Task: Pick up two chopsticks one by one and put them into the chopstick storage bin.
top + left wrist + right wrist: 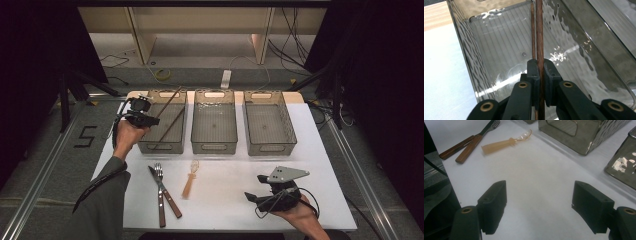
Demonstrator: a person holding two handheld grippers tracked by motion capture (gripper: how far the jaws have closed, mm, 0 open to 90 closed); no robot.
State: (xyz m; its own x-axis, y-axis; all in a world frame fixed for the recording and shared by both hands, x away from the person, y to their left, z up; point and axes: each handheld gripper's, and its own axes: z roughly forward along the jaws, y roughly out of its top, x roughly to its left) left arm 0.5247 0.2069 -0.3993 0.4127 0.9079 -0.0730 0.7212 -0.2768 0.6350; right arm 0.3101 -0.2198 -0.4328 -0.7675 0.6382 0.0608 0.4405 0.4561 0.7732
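Observation:
My left gripper (pixel 156 120) (pixel 541 65) hovers over the left rim of the left grey bin (pixel 162 146) (pixel 471 60), shut on a brown wooden chopstick (pixel 173 98) (pixel 539 30) that slants up over the bin. A second, thinner-looking chopstick (pixel 170 127) (pixel 532 32) lies slanted inside that bin. My right gripper (pixel 254 187) (pixel 539 195) rests low near the table's front right, open, with bare white tabletop between its fingers.
On the white table (pixel 225 200) lie a fork (pixel 159 175) and a knife (pixel 167 195) with wooden handles (pixel 469 148), and beside them a clear spoon with a tan handle (pixel 189 181) (pixel 499 143). The middle bin (pixel 214 147) and right bin (pixel 272 148) stand behind.

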